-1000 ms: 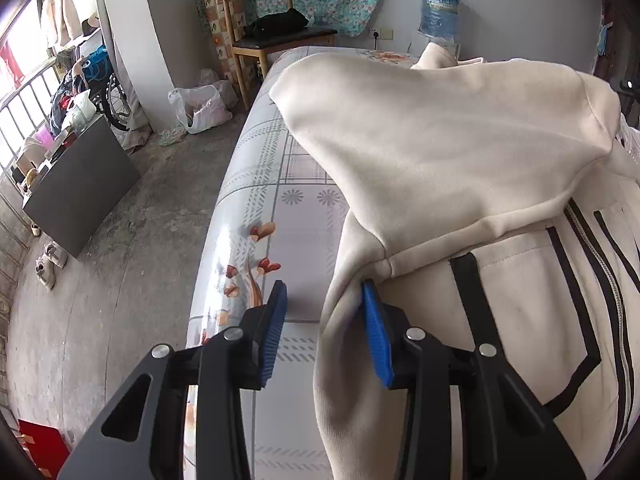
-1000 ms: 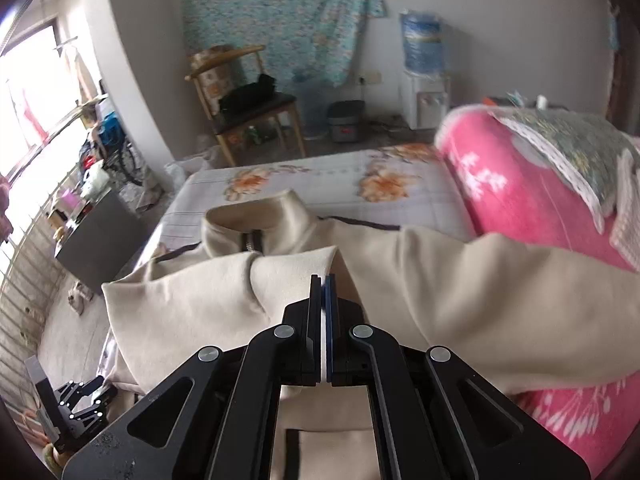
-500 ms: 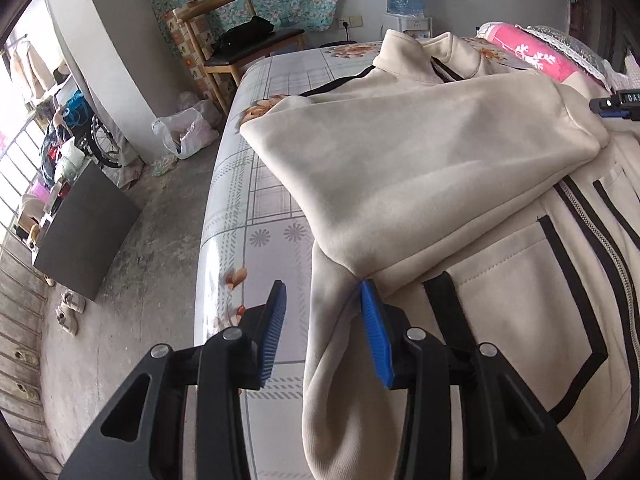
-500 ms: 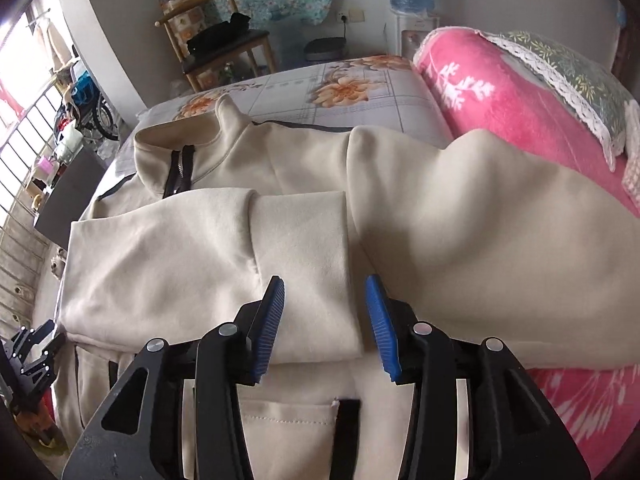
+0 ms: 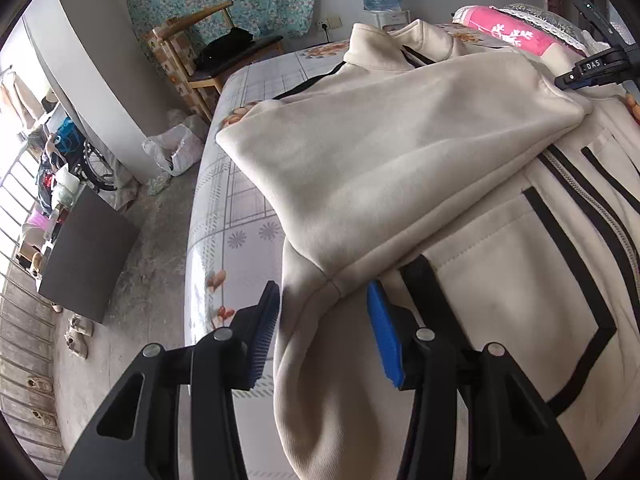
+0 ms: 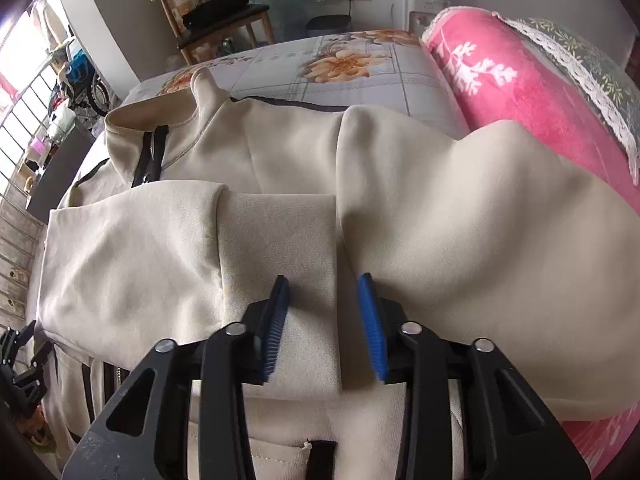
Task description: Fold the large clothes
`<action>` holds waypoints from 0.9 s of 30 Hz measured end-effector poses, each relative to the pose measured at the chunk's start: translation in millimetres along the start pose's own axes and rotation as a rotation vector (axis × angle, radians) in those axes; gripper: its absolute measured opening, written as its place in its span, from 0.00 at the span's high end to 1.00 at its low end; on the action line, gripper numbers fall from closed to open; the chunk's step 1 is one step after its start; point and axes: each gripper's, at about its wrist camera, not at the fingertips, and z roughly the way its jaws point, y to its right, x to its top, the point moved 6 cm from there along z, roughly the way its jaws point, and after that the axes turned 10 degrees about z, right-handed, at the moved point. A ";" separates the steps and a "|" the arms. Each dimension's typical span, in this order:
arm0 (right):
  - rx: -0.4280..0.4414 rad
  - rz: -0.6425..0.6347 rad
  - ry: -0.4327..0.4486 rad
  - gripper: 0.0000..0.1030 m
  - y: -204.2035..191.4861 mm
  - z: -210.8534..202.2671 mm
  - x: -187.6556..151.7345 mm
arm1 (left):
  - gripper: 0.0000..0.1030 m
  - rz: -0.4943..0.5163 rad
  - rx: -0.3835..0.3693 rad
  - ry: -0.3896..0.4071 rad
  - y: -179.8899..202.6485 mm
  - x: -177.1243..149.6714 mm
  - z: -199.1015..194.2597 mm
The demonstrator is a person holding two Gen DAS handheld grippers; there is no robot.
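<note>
Cream jacket (image 5: 400, 168) lies on the bed (image 5: 240, 208), one sleeve folded across its front.

My left gripper (image 5: 322, 332) has just been opening; its jaws stand apart around the sleeve seam at the jacket's edge, not pressing it. My right gripper (image 6: 324, 320) shows open jaws over the sleeve cuff (image 6: 288, 248) and has just been closing. It grips nothing.
</note>
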 end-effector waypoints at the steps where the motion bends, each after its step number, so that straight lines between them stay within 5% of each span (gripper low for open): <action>1: 0.003 0.002 -0.013 0.96 -1.3 2.0 -1.0 | 0.57 0.006 0.026 0.002 -1.6 2.4 1.6; 5: -0.005 -0.010 0.020 1.00 -8.5 -3.9 -1.4 | 0.83 -0.007 0.055 0.018 -7.5 5.2 0.4; 7: 0.055 0.006 0.031 1.00 -15.9 -14.4 -0.8 | 0.87 -0.026 0.074 0.047 -14.9 4.8 -7.2; 13: 0.217 0.007 0.061 1.00 -43.4 -46.9 -3.7 | 0.88 -0.114 0.055 0.059 -41.5 -7.5 -14.7; 19: 0.126 0.006 -0.028 1.00 -21.3 -14.9 -22.8 | 0.86 -0.157 -0.021 -0.014 -43.0 -27.4 -3.4; 22: 0.156 0.049 -0.070 0.99 -2.9 -8.8 -29.9 | 0.86 -0.237 -0.148 0.001 -54.4 -29.2 -18.0; 25: 0.215 0.078 -0.079 0.91 5.4 -12.7 -26.9 | 0.75 -0.345 -0.262 0.079 -75.4 -23.6 -37.8; 27: 0.241 0.074 -0.085 0.64 3.6 -13.8 -23.5 | 0.72 -0.426 -0.302 0.102 -90.9 -11.4 -37.8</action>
